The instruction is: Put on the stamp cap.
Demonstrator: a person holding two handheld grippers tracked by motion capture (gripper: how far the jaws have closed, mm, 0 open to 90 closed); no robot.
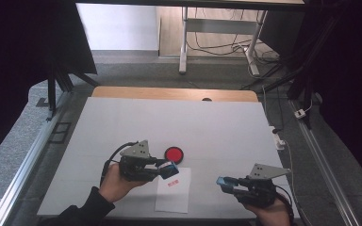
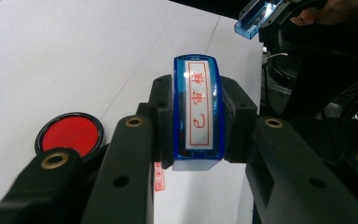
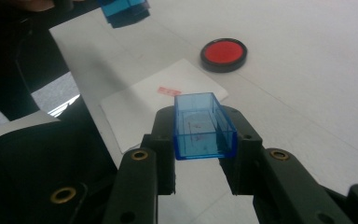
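The left gripper (image 2: pixel 196 126) is clenched on a blue stamp (image 2: pixel 197 109), a glossy translucent plastic block with rounded edges; its white label with red characters inside a red frame faces the camera, and the matte black pads press its two long sides. In the high view this stamp (image 1: pixel 169 169) hovers just above the near corner of the white paper sheet (image 1: pixel 174 195), close to the red ink pad (image 1: pixel 174 154). The right gripper (image 3: pixel 204 140) grasps the stamp's cap (image 3: pixel 204 127), a clear blue, hollow, box-shaped shell with thin walls, its open end toward the lens. It sits well apart from the ink pad, to the right of the sheet. The ink pad is a flat round disc, red felt in a black rim, lying on the smooth white table (image 1: pixel 217 122) just beyond the sheet. The sheet carries a small red rectangular print (image 3: pixel 169 91)
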